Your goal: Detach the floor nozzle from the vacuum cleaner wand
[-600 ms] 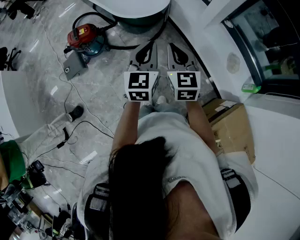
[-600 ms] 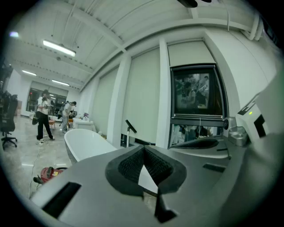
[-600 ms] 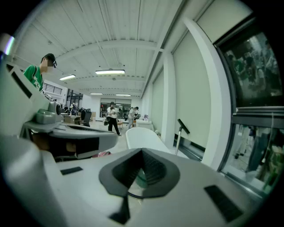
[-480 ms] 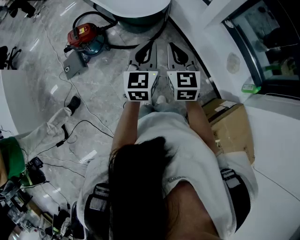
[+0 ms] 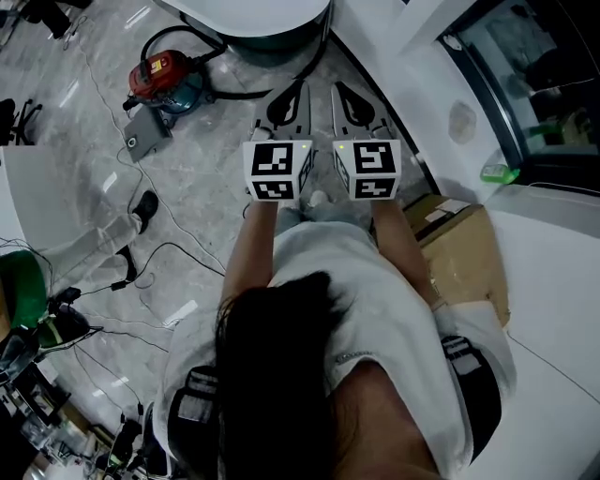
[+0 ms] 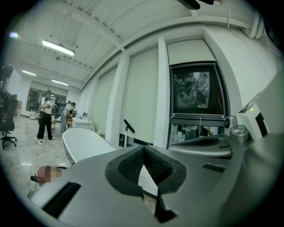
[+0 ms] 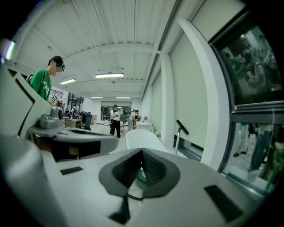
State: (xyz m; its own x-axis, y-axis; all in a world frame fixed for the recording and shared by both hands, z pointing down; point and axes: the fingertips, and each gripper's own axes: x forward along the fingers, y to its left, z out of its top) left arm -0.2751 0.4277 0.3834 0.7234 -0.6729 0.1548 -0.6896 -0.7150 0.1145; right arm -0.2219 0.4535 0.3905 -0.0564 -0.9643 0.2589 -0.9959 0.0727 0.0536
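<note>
Though held out side by side ahead of the chest, gripped nothing. Found the jaws of the left gripper [image 6: 143,150] pressed together pad to pad, with only background showing through the notch beneath. Found the same on the right gripper [image 7: 142,154]: jaws closed tight and empty. Saw, from the head view, both pointing forward and nearly level, with a marker cube [image 5: 277,171] sitting at the end of each forearm. Noted a white bathtub [image 5: 253,14] directly beyond the tips.

Spotted the vacuum cleaner [image 5: 161,75] (red and teal canister, black hose [image 5: 239,94] looping off toward the tub) on the grey marble floor [image 5: 202,187], well to the left of the left gripper and apart from both. Made out the floor nozzle [image 5: 147,134], a flat grey piece, lying just beside the canister on its near side; could not tell whether joined to a wand.

Saw a person's shoe [image 5: 145,207] on the floor nearer in, a cardboard box [image 5: 464,253] by the right elbow, and a person in green [image 7: 42,84] standing off to the left.
</note>
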